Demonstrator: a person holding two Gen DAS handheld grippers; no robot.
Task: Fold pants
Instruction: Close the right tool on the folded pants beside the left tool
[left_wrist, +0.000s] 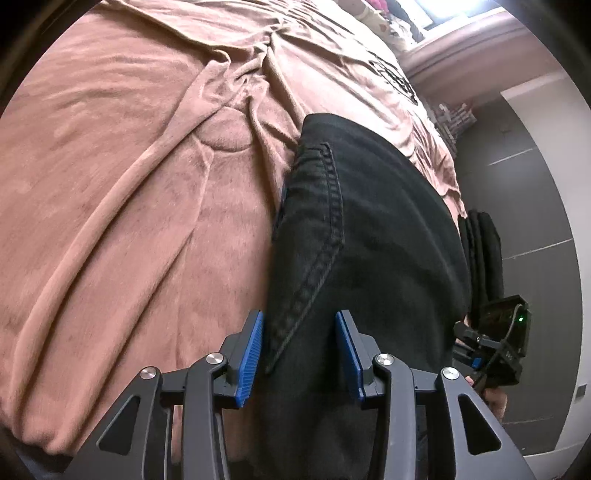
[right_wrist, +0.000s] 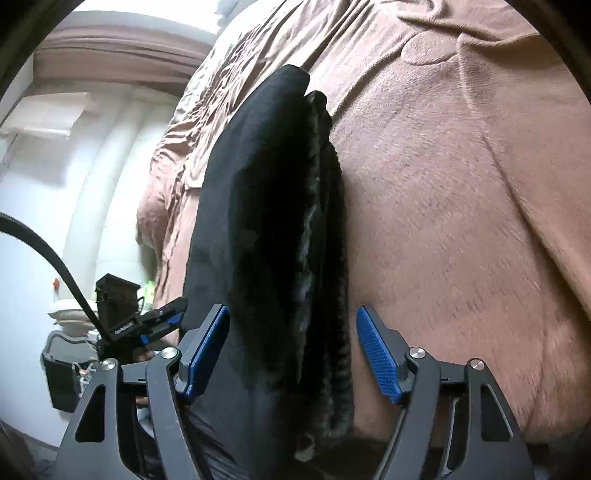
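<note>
Left wrist view: black pants (left_wrist: 369, 206) folded into a long stack on a pink blanket (left_wrist: 129, 184), close to the bed's edge, with grey floor (left_wrist: 535, 206) beyond. Left gripper (left_wrist: 300, 356) angled steeply down over the near end of the stack, blue pads (left_wrist: 251, 354) standing apart, a stitched seam edge lying between them but not visibly pinched. Right gripper's body visible at the far side of the cloth, with part of a hand below it.

Right wrist view: same pants (right_wrist: 258, 221) seen edge-on, several layers showing along the thick folded side. Right gripper (right_wrist: 291, 350) tilted more shallowly downward, jaws wide, blue pads (right_wrist: 380, 354) clear of the fabric on both sides, nothing clamped.

Likely handling: heavy, denim-like cloth, soft and limp, not slippery, not fragile; layers prone to slide apart or sag if lifted by one corner only. Best hold probably at the two near corners of the stack, biting through all layers at the thick seam or fold, one gripper to each side, both lifting together. Plush blanket likely to drag on the underside, so lifting seems safer than sliding.
</note>
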